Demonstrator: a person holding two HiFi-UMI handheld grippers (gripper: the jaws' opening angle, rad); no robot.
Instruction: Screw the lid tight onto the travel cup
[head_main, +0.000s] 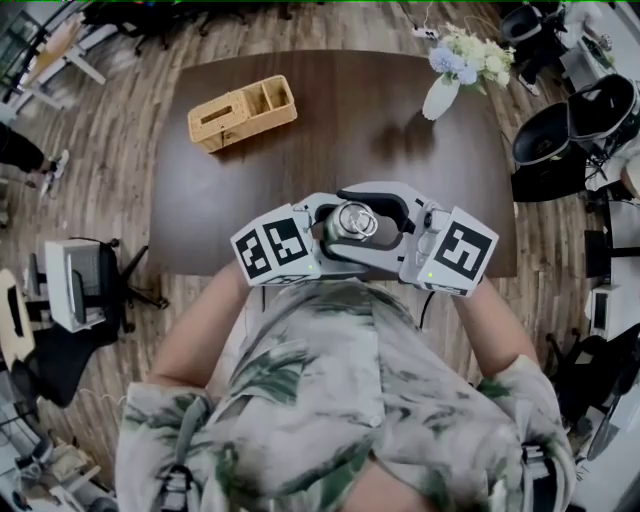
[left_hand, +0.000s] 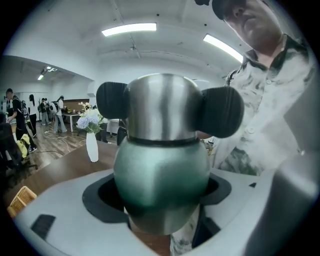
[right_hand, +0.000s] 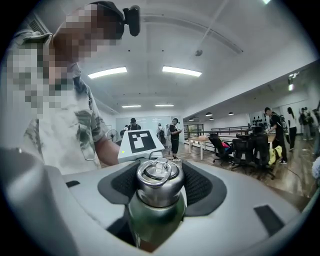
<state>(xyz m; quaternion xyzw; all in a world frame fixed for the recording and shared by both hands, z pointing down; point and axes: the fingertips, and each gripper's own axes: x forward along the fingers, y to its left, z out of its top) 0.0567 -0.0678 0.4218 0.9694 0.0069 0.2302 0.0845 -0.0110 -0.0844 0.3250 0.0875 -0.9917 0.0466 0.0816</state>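
The travel cup (right_hand: 155, 220) is held upright between the 2 grippers at the lower middle of the head view, above the near part of the brown table (head_main: 350, 90). Whether its base touches the table cannot be told.

The left gripper (left_hand: 161, 197) is clamped on the cup's green body, which fills the centre of the left gripper view and is pressed by dark jaw faces on both sides. The right gripper (right_hand: 159, 187) is closed on the steel lid (head_main: 352, 221), which is seated on top of the cup. In the left gripper view, the right gripper's 2 black pads (left_hand: 222, 111) are seen touching the lid at its left and right. A metal ring (right_hand: 156, 169) is seen lying on the lid's top.

A wicker basket (head_main: 243, 112) is placed at the table's upper left, and a white vase (head_main: 440, 97) of flowers (head_main: 470, 55) at its upper right. Both are well apart from the cup.
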